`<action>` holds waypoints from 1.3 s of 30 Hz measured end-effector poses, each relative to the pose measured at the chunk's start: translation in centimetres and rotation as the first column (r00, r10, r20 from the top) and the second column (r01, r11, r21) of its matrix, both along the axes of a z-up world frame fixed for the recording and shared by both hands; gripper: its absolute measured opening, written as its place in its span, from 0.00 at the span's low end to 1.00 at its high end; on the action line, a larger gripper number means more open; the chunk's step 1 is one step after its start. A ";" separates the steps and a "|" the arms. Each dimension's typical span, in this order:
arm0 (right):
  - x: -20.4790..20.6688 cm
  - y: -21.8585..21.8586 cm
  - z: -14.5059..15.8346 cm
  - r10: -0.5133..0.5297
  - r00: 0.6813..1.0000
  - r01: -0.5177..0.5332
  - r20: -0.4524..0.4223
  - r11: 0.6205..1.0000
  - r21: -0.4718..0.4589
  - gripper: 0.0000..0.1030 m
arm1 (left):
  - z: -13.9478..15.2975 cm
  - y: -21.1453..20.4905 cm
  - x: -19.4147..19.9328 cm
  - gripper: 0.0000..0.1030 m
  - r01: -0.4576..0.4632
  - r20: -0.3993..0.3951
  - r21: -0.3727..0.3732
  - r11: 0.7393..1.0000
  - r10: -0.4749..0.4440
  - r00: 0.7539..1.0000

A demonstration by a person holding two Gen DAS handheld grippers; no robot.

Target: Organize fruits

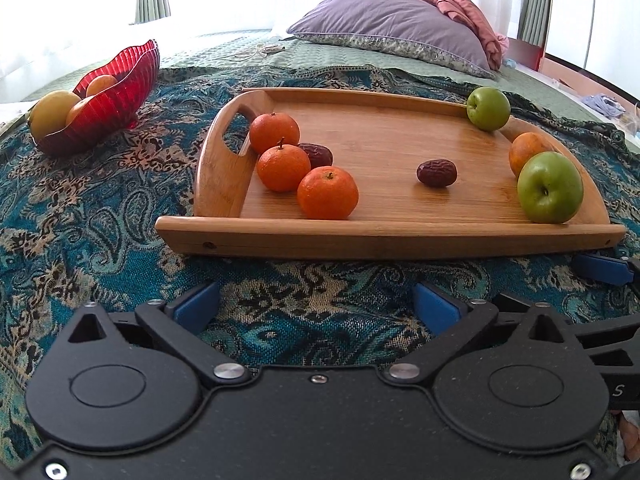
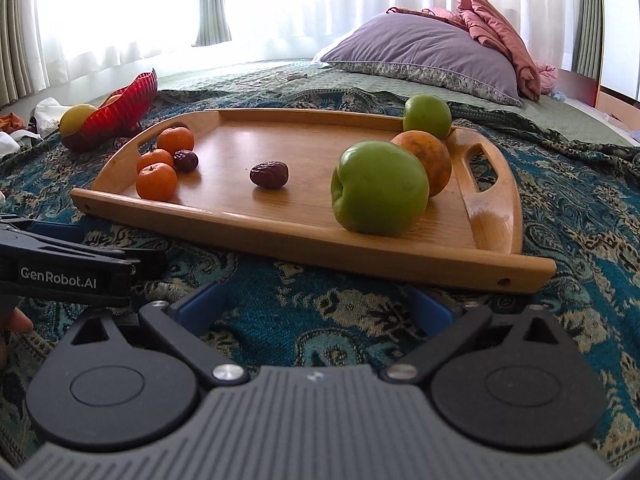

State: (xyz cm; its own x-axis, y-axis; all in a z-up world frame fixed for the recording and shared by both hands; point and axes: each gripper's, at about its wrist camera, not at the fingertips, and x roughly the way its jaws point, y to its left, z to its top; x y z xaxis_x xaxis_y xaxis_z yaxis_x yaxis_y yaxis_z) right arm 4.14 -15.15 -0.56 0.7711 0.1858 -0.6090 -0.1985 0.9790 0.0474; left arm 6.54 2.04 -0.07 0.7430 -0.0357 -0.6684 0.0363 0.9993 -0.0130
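A wooden tray (image 1: pixel 380 236) (image 2: pixel 280 232) lies on a patterned blanket. At its left end are three mandarins (image 1: pixel 327 193) (image 2: pixel 156 182) and a dark date (image 1: pixel 318 155). A second date (image 1: pixel 436 173) (image 2: pixel 269 175) lies mid-tray. At the right end are two green apples (image 1: pixel 550 187) (image 2: pixel 380 188) and an orange (image 1: pixel 526 152) (image 2: pixel 430 160). A red glass bowl (image 1: pixel 116 92) (image 2: pixel 120 108) with yellow and orange fruit stands far left. My left gripper (image 1: pixel 316 306) and right gripper (image 2: pixel 316 308) are open and empty, in front of the tray.
A purple pillow (image 1: pixel 396 32) (image 2: pixel 424 52) and pink cloth lie at the back of the bed. A cable lies on the green bedspread behind the tray. Curtains hang behind. Clothes lie at the far left in the right wrist view.
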 end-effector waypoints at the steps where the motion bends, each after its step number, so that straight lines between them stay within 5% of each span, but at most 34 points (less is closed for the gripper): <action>1: 0.0 0.0 0.0 0.000 1.000 0.000 0.000 1.000 0.001 1.00 | 0.0 0.0 0.0 1.00 -0.001 0.002 0.002 1.000 0.001 1.000; 39: -0.2 0.1 0.1 0.000 1.000 0.001 0.009 1.000 -0.006 1.00 | -0.1 -0.2 -0.2 1.00 -0.004 0.014 0.007 1.000 0.004 1.000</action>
